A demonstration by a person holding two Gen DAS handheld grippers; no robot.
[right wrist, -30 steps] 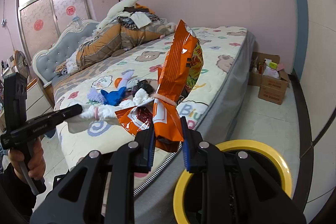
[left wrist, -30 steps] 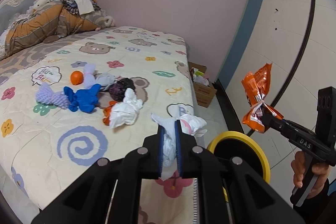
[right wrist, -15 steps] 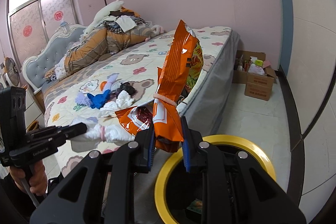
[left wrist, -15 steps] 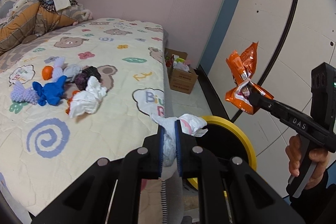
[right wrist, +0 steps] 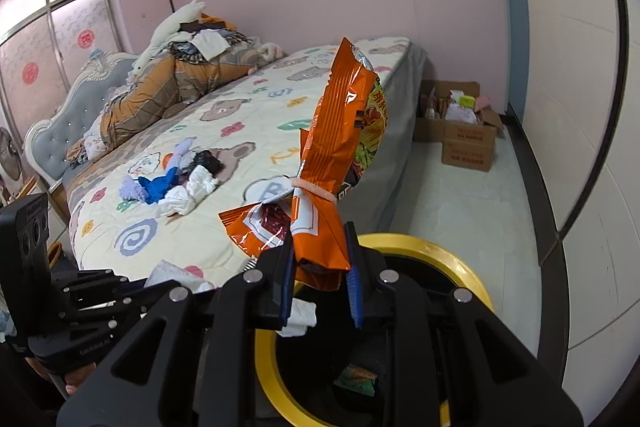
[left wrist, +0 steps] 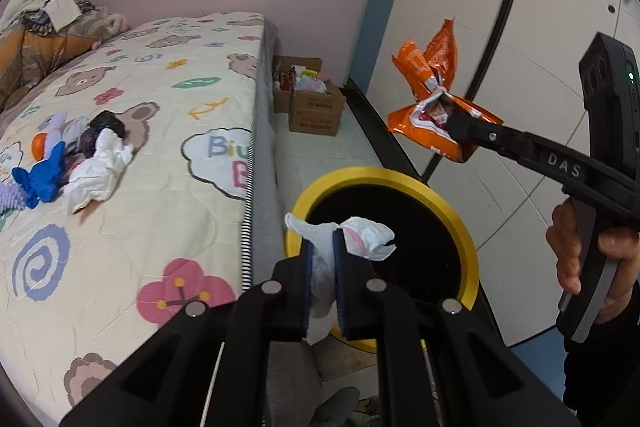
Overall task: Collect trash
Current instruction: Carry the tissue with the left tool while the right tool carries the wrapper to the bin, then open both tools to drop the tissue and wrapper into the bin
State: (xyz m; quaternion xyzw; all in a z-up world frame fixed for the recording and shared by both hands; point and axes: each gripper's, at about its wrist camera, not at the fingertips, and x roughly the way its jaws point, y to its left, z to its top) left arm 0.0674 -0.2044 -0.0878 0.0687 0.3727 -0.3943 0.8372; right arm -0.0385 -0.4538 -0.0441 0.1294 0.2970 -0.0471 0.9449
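The left claw (left wrist: 320, 259) is clamped on a crumpled white tissue (left wrist: 362, 235), held over the near edge of the yellow-rimmed bin (left wrist: 460, 227). The right claw (right wrist: 318, 277) grips the lower end of an orange snack bag (right wrist: 340, 131), above the same bin on the floor beside the bed (left wrist: 160, 131). Its dark inside hides most of its contents; only a green scrap shows in the right wrist view. More trash (left wrist: 96, 167) lies bunched on the bed, partly cut off at the frame's edge.
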